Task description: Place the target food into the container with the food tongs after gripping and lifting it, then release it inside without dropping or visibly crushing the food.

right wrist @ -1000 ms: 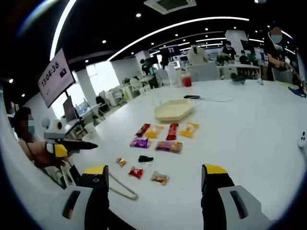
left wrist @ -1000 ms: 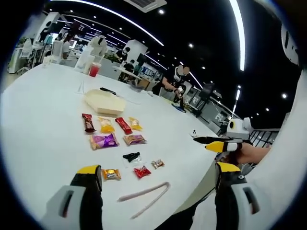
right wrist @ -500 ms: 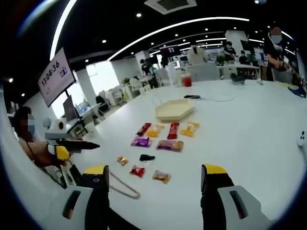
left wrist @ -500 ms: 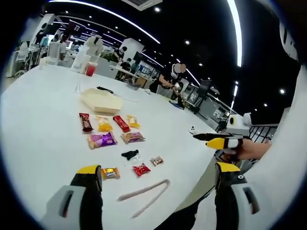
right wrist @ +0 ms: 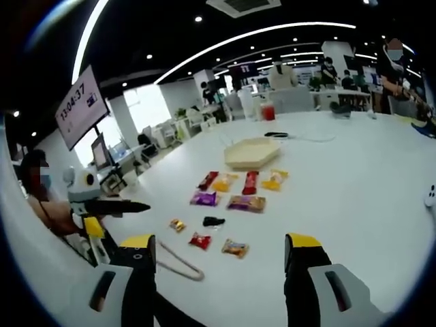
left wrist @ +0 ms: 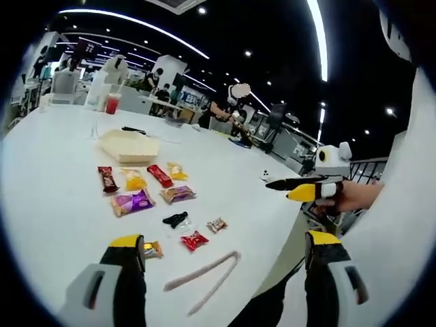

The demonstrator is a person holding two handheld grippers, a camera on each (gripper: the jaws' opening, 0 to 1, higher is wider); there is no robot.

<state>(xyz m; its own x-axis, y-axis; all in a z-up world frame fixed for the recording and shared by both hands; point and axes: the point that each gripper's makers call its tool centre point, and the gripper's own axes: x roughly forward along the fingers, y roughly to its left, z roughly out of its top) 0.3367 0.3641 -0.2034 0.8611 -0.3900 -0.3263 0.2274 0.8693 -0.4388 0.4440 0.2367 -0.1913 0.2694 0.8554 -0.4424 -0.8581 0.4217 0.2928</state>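
1. The left gripper view looks from the near table edge, high above, across it.
2. The right gripper view faces likewise from alongside.
3. Both share the snack packets and tray.

You've got bright ceiling light strips overhead, dark ceiling; white table evenly lit, soft shadows. Heavy fisheye warp at edges, bkgd slightly blurry.

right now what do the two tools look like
In the left gripper view, the left tool has two black jaws with yellow tips rising from pale grey housings with a dark slot. The right tool looks the same in its own view. Seen side on in the other's view, each carries a white round-lensed box above slim black jaws with a yellow band. No cables or sleeves are clear.
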